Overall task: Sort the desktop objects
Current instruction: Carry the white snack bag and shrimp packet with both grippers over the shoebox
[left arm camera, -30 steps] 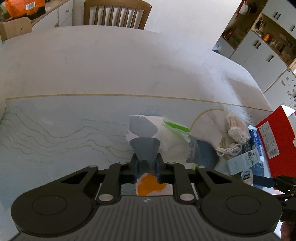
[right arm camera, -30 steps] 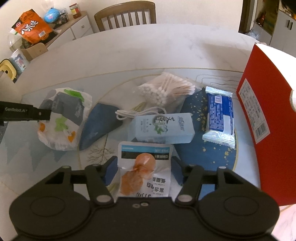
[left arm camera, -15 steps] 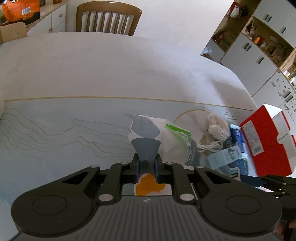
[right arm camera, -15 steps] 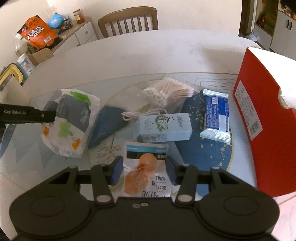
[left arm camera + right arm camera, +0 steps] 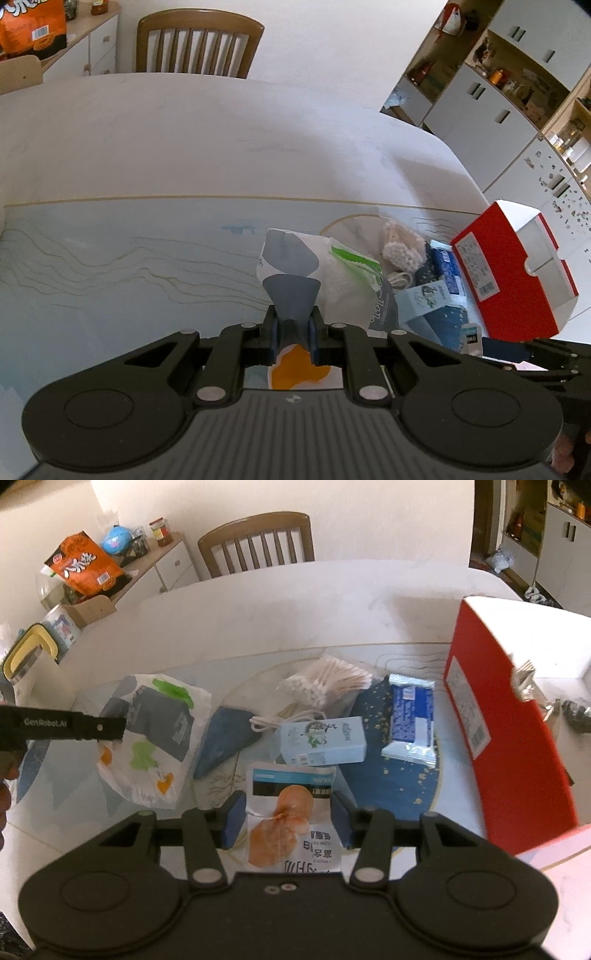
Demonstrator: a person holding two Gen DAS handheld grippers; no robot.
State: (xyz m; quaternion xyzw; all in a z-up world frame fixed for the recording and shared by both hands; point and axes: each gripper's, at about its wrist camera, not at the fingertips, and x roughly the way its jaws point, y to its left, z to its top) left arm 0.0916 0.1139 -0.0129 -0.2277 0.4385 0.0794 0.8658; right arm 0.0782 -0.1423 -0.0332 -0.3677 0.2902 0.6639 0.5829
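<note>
My left gripper (image 5: 293,332) is shut on the edge of a white bag with grey, green and orange patches (image 5: 325,273); the bag also shows in the right wrist view (image 5: 151,734), with the left gripper (image 5: 110,728) at its left edge. My right gripper (image 5: 284,819) is open, its fingers on either side of a snack packet with an orange picture (image 5: 288,812), which lies on the mat. Beyond lie a pale blue box (image 5: 323,740), a white cable (image 5: 266,723), a bag of cotton swabs (image 5: 325,683) and a blue wrapped packet (image 5: 410,720).
A red and white box (image 5: 506,738) stands open at the right, close to the right gripper. A dark blue fan print (image 5: 225,738) marks the mat. A wooden chair (image 5: 258,542) stands behind the round white table (image 5: 295,602). A sideboard with an orange bag (image 5: 83,568) is at far left.
Both grippers have risen and pulled back a little, so the objects look smaller. The left gripper stays shut on the bag; the right stays open around the snack packet.
</note>
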